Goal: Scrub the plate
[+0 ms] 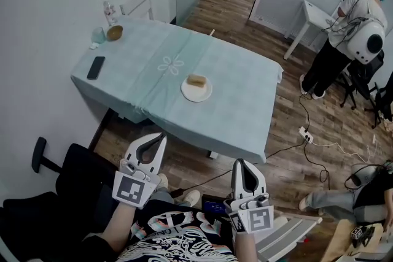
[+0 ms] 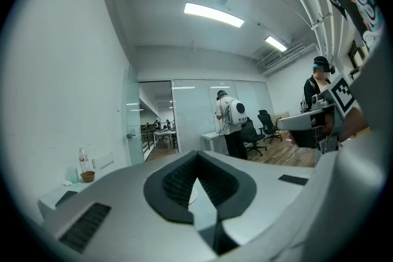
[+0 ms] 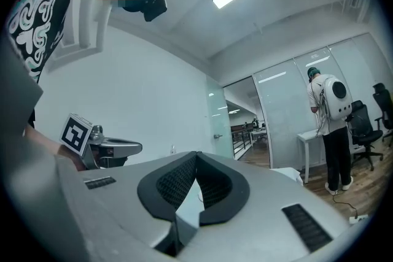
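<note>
A round white plate [image 1: 196, 91] lies near the middle of the table with the teal cloth [image 1: 239, 107], and a brownish sponge [image 1: 196, 80] rests on it. Both grippers hang close to my body, well short of the table's near edge. My left gripper [image 1: 160, 137] is shut with nothing between its dark pads, as the left gripper view also shows [image 2: 196, 155]. The right gripper [image 1: 241, 163] is shut and holds nothing either [image 3: 196, 154]. Both point up and toward the table.
A black phone [image 1: 96, 67], a brown bowl [image 1: 114, 32], a pale cup [image 1: 98, 34] and a clear bottle [image 1: 109, 11] sit at the table's far left. A white chair [image 1: 138, 4] stands behind it. A person [image 1: 350, 27] stands by a white side table [image 1: 313, 15]. A power strip [image 1: 306, 135] and cables lie on the floor.
</note>
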Demonstrator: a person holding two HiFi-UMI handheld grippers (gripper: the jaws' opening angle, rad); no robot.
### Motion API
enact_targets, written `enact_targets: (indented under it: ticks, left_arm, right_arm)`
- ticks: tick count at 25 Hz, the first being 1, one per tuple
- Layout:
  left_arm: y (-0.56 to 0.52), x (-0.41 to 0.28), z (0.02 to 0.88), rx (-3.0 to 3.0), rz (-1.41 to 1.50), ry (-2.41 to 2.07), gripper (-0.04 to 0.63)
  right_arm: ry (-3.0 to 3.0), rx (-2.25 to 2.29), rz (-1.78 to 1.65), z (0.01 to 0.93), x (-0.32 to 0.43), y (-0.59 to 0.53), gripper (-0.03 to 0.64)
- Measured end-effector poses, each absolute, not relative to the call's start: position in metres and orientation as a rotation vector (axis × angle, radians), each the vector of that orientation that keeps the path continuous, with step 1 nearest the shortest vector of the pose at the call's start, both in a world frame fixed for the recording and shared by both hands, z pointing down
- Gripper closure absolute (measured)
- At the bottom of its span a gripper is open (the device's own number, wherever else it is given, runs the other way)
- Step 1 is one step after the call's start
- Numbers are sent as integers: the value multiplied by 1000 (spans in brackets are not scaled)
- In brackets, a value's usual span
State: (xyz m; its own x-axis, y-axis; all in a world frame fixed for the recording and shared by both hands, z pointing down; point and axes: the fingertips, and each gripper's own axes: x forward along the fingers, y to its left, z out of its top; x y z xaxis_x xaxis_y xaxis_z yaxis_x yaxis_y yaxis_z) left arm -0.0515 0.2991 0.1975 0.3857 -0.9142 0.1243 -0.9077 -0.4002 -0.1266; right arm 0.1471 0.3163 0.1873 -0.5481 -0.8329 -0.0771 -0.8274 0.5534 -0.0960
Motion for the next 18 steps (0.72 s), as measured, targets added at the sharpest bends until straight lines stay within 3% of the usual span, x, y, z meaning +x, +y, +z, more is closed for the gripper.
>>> enact_targets:
  ticks: [18]
  left_arm:
    - [276,-41,191,-2531,-232,1735,580]
  right_arm:
    - [2688,-1303,-64,187,164,301,609]
